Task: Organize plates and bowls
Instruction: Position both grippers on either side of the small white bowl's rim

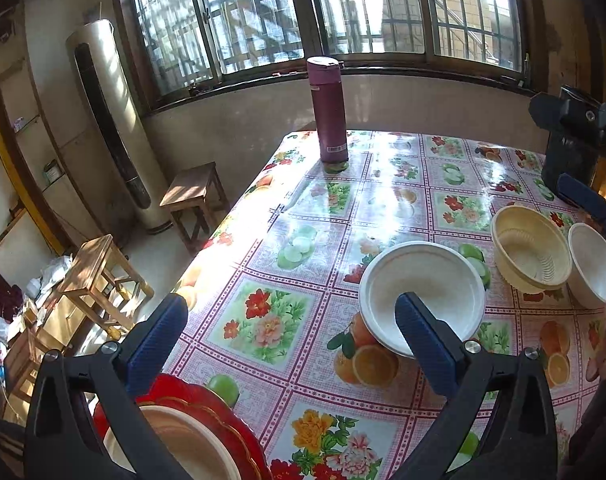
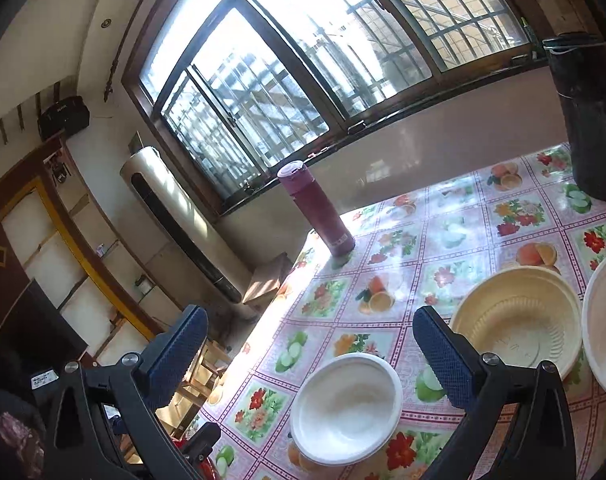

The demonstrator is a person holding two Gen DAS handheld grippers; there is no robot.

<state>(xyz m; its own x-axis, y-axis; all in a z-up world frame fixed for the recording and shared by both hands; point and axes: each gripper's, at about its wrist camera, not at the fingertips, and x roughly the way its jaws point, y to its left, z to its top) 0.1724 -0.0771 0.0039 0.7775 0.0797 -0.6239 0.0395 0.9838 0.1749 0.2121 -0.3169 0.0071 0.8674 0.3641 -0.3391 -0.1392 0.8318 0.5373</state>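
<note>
A: Why are the left gripper [image 1: 291,326] and right gripper [image 2: 309,338] both hanging released, grasping nothing?

B: They're lining up over the round white plastic bowl [image 1: 422,294] sitting mid-table [image 1: 287,216], probably for stacking beside the cream ribbed bowl [image 1: 531,250].

Three empty bowls upright: white bowl [image 1: 423,292] mid-desk, ribbed cream bowl [image 1: 531,248] touching second white bowl [image 1: 593,266]. Red plate [image 1: 207,412] under tan dish [image 1: 183,444], near edge.

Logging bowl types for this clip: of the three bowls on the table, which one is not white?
The cream-yellow ribbed plastic bowl, standing between the two white bowls: the nearer white bowl and the white bowl at the right edge.
</note>
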